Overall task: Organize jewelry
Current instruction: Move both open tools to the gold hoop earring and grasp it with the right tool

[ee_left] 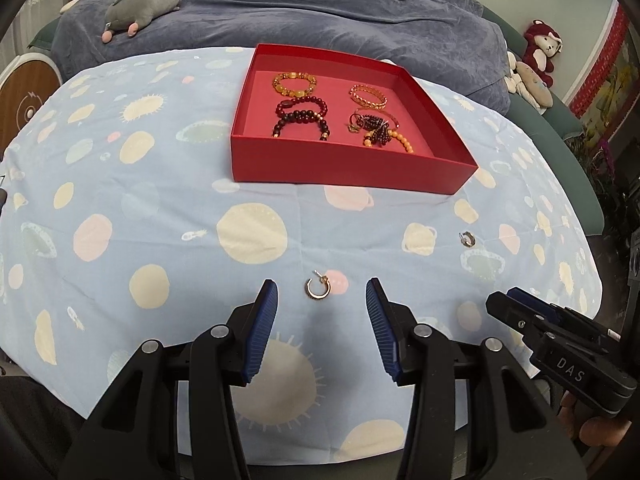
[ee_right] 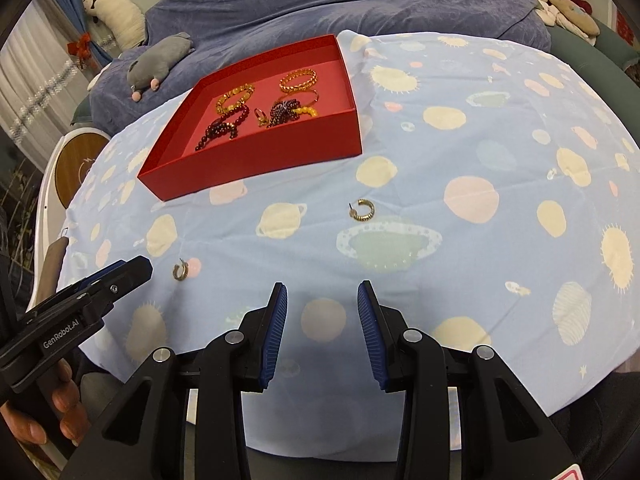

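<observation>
- Low in the left wrist frame, the left claw (ee_left: pixel 322 294) gapes wide and grips nothing; a small gold hoop earring (ee_left: pixel 318 288) with a thin post lies on the surface (ee_left: pixel 160 208) between its blue tips.
- Right claw (ee_right: pixel 322 298) — also spread wide, empty, hovering over the planet-print cloth.
- Second hoop earring (ee_right: pixel 363 210), ribbed gold, lies mid-frame in the right wrist view, apart from the first.
- Red box (ee_left: pixel 352 172), upper centre of the frame, holds amber, dark red and gold-chain bracelets — some tangled at its right side.
</observation>
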Tool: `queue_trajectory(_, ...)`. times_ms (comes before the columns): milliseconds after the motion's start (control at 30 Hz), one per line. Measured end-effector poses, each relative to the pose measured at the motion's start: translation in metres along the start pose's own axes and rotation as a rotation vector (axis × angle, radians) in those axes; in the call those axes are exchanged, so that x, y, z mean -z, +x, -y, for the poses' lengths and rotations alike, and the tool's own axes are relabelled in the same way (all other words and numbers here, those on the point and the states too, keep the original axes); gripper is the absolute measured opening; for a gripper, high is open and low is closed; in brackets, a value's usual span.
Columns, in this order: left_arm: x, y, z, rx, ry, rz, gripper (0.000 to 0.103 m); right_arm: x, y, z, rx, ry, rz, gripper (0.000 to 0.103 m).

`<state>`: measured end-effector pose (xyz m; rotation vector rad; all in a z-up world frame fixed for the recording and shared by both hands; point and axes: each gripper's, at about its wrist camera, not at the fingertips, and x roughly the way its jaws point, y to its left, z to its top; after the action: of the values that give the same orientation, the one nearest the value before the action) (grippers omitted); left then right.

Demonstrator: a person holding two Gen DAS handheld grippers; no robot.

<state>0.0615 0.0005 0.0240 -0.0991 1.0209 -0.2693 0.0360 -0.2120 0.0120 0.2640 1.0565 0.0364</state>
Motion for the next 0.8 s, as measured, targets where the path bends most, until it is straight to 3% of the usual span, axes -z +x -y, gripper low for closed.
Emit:
queue_trajectory(400, 0.006, 0.027, 0.005, -0.048, 0.03, -0.042, 0.043, 0.007, 0.011, 0.005, 0.0, 0.013, -0.025, 0.036)
queue_trajectory(633, 0.003, 0.043, 0.013, -0.064, 0.069, -0.051, 0.029, -0.003, 0.02, 0.01, 0.009, 0.021, -0.028, 0.036)
queue_trajectory(700, 0.002, 0.044, 0.013, -0.051, 0.071, -0.054, 0.016, -0.007, 0.023, 0.01, 0.011, 0.021, -0.026, 0.036)
queue_trajectory(800, 0.003, 0.043, 0.012, -0.041, 0.075, -0.053, 0.016, -0.012, 0.025, 0.011, 0.012, 0.023, -0.023, 0.036)
